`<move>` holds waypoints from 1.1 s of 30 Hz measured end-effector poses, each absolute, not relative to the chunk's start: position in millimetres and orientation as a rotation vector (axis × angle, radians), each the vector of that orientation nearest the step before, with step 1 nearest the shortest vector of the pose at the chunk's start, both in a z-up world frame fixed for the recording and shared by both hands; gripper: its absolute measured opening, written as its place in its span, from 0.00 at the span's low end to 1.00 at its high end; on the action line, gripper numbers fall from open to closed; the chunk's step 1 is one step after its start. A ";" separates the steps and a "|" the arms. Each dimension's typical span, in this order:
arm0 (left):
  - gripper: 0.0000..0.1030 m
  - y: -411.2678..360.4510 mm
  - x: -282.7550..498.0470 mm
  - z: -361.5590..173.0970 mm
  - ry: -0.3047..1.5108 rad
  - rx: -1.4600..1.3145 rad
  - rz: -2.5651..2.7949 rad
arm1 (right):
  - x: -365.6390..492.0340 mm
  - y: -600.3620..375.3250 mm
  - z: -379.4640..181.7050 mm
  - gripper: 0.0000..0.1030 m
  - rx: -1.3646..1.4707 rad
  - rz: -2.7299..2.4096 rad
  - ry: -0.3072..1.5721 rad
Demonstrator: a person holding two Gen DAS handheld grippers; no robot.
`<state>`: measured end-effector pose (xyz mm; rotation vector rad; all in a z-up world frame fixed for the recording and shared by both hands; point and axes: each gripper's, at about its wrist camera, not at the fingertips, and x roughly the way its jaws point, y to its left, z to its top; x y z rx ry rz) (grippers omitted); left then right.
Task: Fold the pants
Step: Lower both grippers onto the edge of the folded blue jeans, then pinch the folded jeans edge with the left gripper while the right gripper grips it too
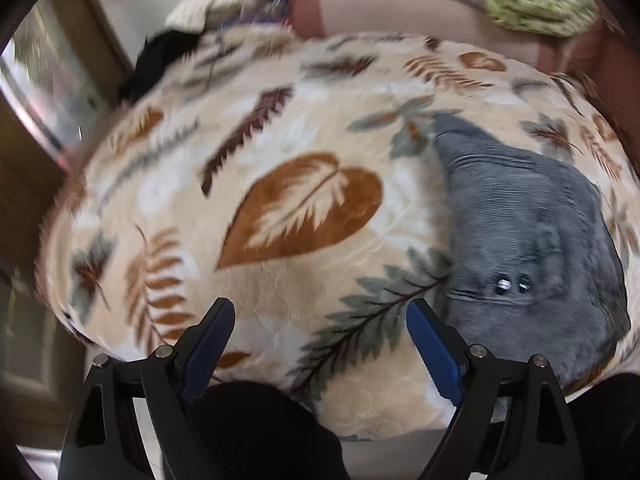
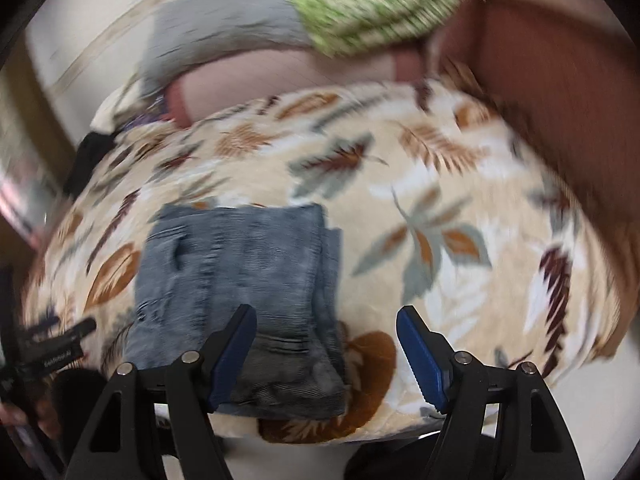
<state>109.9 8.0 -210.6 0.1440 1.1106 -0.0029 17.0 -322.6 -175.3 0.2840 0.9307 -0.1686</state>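
The grey-blue corduroy pants [image 1: 528, 240] lie folded into a compact rectangle on a cream blanket [image 1: 280, 208] printed with leaves. In the left wrist view they sit at the right, with two metal snaps showing. In the right wrist view the pants [image 2: 240, 280] lie left of centre. My left gripper [image 1: 320, 320] is open and empty, held above the blanket just left of the pants. My right gripper [image 2: 326, 328] is open and empty, above the near right edge of the pants. The left gripper [image 2: 60, 344] shows at the far left of the right wrist view.
A pink pillow [image 1: 400, 8], a grey cloth [image 2: 224, 28] and a green striped cloth [image 1: 532, 4] lie at the back of the bed. A dark garment [image 1: 160, 60] sits at the back left. A brown headboard [image 2: 560, 100] stands at the right. The blanket's near edge is just below the grippers.
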 end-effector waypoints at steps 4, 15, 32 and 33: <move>0.85 2.6 128.1 -223.4 1.151 0.077 -0.080 | 32.1 -343.1 -206.2 0.74 0.376 -0.124 1.004; 0.85 -28.5 177.3 -243.9 1.152 -0.053 -0.375 | 79.5 -371.4 -260.7 0.77 0.493 0.069 1.046; 0.85 -66.0 186.1 -251.2 1.119 -0.072 -0.638 | 103.0 -349.3 -269.6 0.77 0.527 0.258 0.945; 0.85 -67.7 186.6 -252.7 1.118 -0.069 -0.638 | 104.5 -345.8 -270.3 0.75 0.532 0.282 0.946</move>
